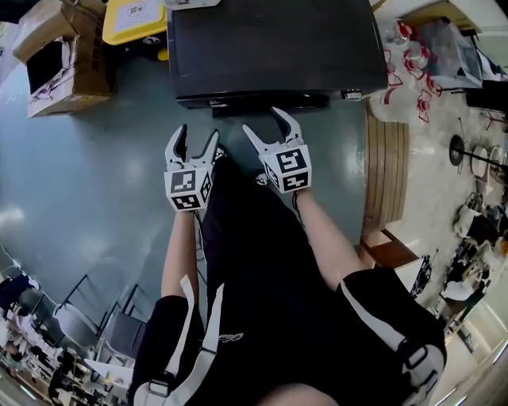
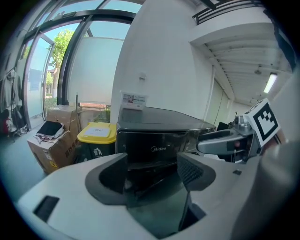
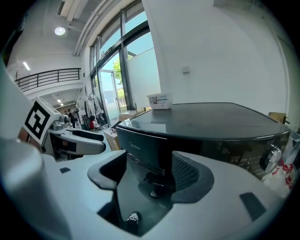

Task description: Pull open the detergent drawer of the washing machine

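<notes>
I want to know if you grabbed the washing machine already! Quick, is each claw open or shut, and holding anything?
Left claw: open, holding nothing.
Right claw: open, holding nothing.

The floor [image 1: 87, 190] is smooth, grey-blue and glossy. The dark washer [image 1: 270, 47] stands on it. Just left of the washer stands a bin [image 1: 133, 20] with a yellow lid, and further left an open cardboard box [image 1: 59, 59]. Right of the washer lie pale wooden boards [image 1: 386, 170], side by side.
</notes>
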